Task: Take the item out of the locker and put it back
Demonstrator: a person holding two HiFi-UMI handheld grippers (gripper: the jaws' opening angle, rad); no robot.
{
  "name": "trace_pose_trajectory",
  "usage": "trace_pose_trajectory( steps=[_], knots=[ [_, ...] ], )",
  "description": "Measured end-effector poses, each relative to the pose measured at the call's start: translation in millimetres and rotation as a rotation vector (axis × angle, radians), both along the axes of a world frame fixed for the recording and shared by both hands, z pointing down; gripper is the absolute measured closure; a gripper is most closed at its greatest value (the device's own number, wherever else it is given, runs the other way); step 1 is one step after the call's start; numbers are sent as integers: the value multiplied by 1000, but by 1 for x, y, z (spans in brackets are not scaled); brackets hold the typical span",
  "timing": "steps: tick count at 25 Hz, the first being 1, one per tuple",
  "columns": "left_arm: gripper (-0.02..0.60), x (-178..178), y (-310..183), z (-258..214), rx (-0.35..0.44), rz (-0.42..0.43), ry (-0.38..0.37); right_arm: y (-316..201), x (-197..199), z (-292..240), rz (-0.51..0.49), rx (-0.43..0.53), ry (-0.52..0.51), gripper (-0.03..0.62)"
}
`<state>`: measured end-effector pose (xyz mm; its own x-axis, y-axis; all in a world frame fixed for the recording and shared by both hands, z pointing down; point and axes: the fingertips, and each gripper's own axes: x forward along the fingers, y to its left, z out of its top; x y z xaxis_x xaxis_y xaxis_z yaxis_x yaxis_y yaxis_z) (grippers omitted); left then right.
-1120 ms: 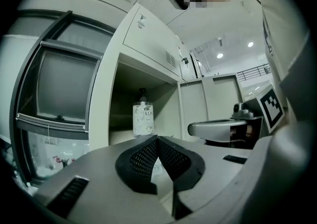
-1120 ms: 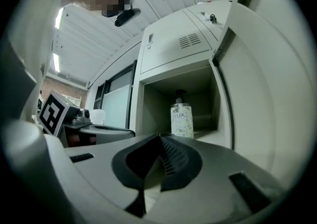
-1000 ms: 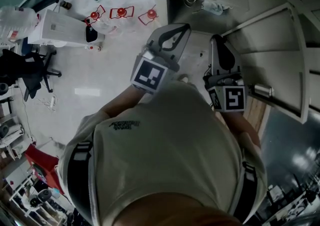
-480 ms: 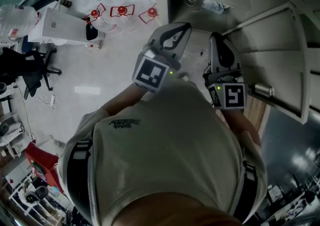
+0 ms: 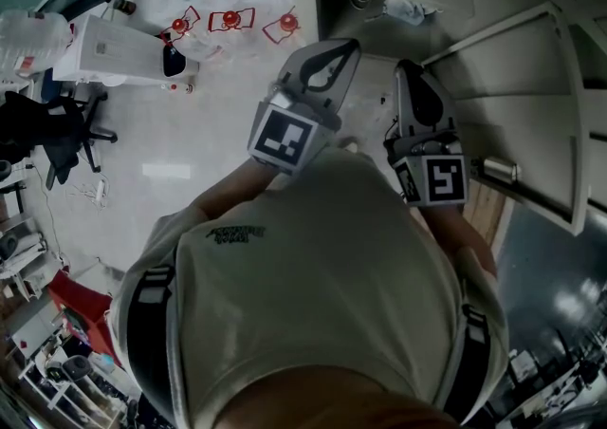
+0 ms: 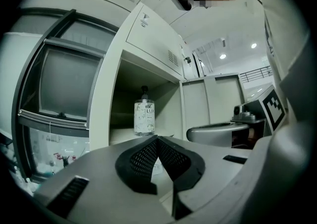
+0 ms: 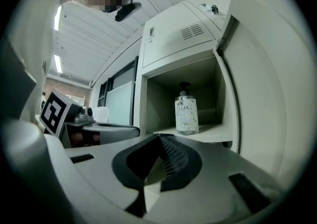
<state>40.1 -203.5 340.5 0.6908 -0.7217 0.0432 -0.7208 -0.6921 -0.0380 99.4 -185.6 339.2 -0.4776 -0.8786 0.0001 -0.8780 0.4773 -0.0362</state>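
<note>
Clear pump bottle (image 7: 186, 115) stands upright in the open locker (image 7: 218, 133); left claw (image 6: 157, 140) and right claw (image 7: 160, 138) pinched together, empty.

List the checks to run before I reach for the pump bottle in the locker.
1. Locker door swung open: ok.
2. Pump bottle upright on the shelf: ok.
3. Locker opening unobstructed in both gripper views: ok.
4. Right gripper jaws apart for a grasp: not ok, shut and empty.
5. Left gripper jaws apart: not ok, shut and empty.
6. How full or heavy the bottle is: cannot tell.
</note>
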Motion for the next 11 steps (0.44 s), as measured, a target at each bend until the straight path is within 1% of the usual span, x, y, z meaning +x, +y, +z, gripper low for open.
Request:
trace_pose_trajectory(
  steps=[6,11],
  knots=[
    [569,2,2,-1,-4,6,3,0,0,0,1,-5,2,594],
    [569,3,2,0,-2,14,-16,0,0,-1,0,-2,4,594]
  ],
)
